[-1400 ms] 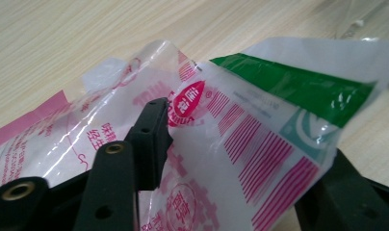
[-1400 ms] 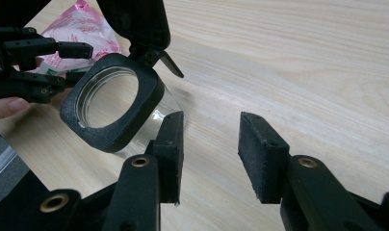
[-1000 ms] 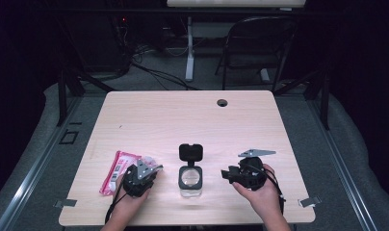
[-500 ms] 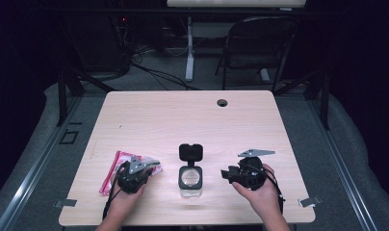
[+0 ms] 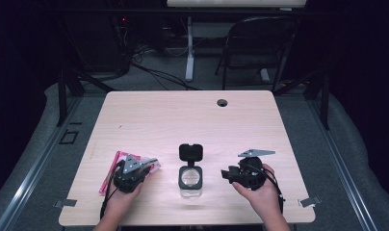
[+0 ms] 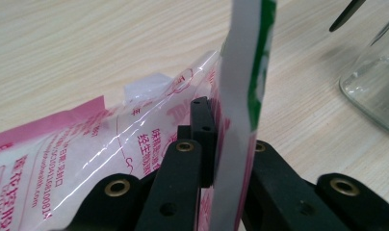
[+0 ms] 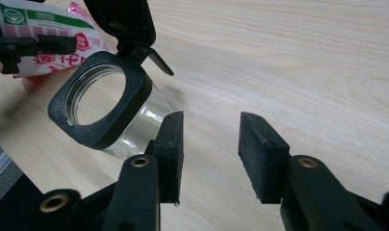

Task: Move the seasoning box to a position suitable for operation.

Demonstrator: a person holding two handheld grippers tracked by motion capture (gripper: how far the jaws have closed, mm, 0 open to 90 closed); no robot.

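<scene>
Left gripper view is showing my left gripper pinching the packet edge-up; the jar is sitting right of it, nearer my spread right gripper.

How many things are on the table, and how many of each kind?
Packets: 1, pink and clear, pinched in the left gripper
Jars: 1, clear glass with its black lid flipped open
Grippers: 2, counting the right gripper, open beside the jar
Total: 4
</scene>
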